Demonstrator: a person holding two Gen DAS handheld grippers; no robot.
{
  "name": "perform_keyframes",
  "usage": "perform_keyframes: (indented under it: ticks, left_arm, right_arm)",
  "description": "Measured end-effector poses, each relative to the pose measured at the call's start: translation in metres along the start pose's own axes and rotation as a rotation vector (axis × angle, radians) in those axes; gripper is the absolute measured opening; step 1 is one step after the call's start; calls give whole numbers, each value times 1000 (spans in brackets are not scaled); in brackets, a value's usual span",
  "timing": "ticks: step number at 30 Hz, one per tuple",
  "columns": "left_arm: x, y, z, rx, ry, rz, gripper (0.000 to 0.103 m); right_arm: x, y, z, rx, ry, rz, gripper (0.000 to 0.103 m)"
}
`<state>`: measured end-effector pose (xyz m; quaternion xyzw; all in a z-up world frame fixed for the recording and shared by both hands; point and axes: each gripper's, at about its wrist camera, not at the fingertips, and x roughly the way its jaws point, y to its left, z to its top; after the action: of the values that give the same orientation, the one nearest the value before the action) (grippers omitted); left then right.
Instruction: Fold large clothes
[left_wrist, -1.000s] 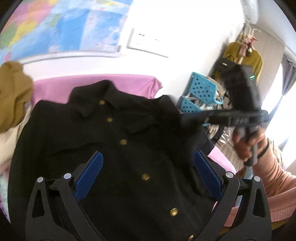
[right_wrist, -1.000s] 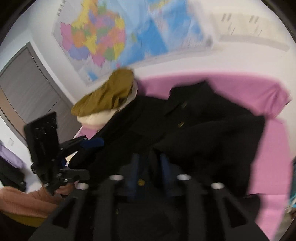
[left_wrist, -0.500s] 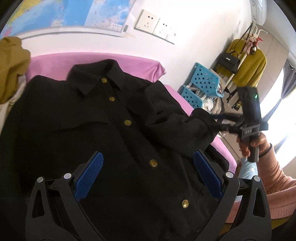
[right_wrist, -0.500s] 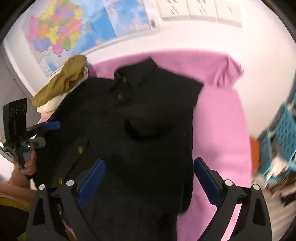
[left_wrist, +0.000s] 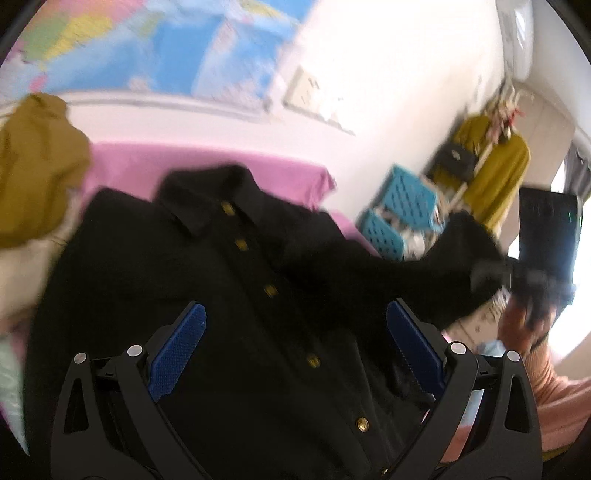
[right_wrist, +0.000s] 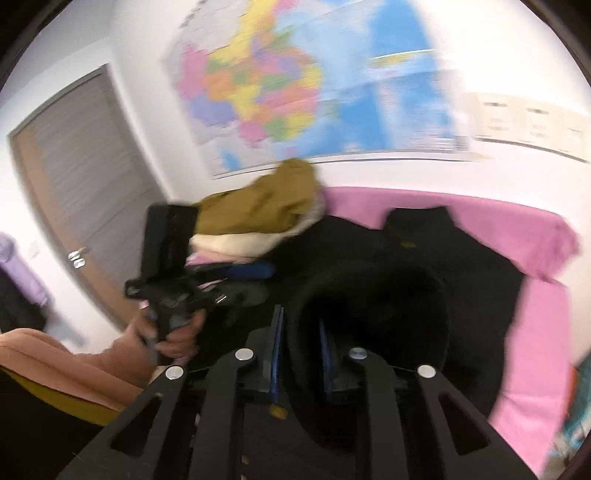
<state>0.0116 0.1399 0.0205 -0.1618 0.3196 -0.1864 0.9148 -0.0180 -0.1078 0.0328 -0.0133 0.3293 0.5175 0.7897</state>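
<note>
Jacket (left_wrist: 229, 295), black, gold buttons, front-up on pink bed (left_wrist: 207, 166); one sleeve (left_wrist: 443, 266) lifted off to the side.
Sleeve cuff sits bunched between the blue pads of the right gripper (right_wrist: 299, 350), whose jaws have just been closing and now pinch the cloth. Left gripper (left_wrist: 295, 347) hovers over the jacket's lower front, jaws wide apart, nothing between them. Risks, as judged: the thick cuff is caught in a lump, so it may slide out mid-carry and drop short of the fold line; pulling the sleeve across with the body unpinned may drag the whole jacket askew or off the bed edge. Mustard garment pile (left_wrist: 33, 173), just beside the far shoulder, could get snagged.
</note>
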Motion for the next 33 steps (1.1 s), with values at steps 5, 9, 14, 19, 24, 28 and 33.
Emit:
perform_keyframes:
  ticks: [5,9,14,19,24,28,33]
  left_arm:
    - [-35,15,10,-36,-84,43,97]
    - [-50,25,2,-69,-81,17,97]
    - [-25,13,-23,-55,22,-43,97]
    - [32,-28,-46,32,181,-101,97]
    - [85,-50,-57,124,320,-27,97]
    - [100,-33,-46,83,332,31,60]
    - [70,-4,-8,9,184,12,32]
  right_arm:
    - [52,-1,-4,21,91,69,83]
    - [39,-33,-5,75,38,-14,83]
    - [11,-129,-12,309,-34,-337,85]
    - [22,-204,-44,508,50,-405,86]
    - [38,-211,-60,530,45,-301,79]
    - [41,-214,-57,512,53,-273,15]
    - [-9,-219,-50,511,-109,-282,12]
